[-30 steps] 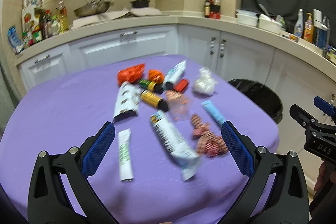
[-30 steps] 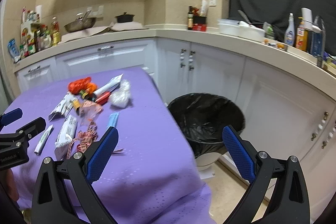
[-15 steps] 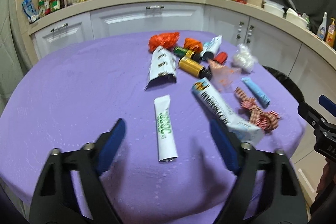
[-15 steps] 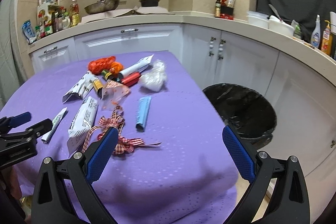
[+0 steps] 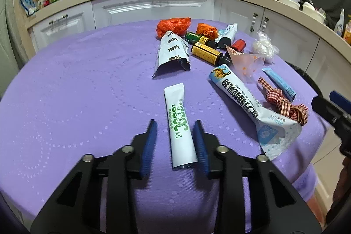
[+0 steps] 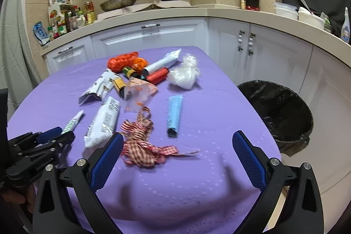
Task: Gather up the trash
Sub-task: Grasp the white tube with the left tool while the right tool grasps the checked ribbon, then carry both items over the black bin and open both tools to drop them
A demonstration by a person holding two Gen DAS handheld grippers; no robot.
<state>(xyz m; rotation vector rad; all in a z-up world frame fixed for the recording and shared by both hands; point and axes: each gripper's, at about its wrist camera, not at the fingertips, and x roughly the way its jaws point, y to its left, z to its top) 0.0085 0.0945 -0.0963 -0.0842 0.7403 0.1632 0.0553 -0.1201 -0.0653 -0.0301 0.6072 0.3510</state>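
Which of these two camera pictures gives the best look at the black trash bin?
The right wrist view. The black-lined trash bin shows nearly whole there, open-topped, on the floor beside the purple table. In the left wrist view only a dark sliver of its rim peeks out past the table's far right edge.

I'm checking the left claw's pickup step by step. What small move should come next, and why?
Probably finish closing the left claw on the white sachet. Its jaws are closing with the sachet's near end between them; one pad looks against its edge, the other short of it. The sachet lies flat on the purple tablecloth.
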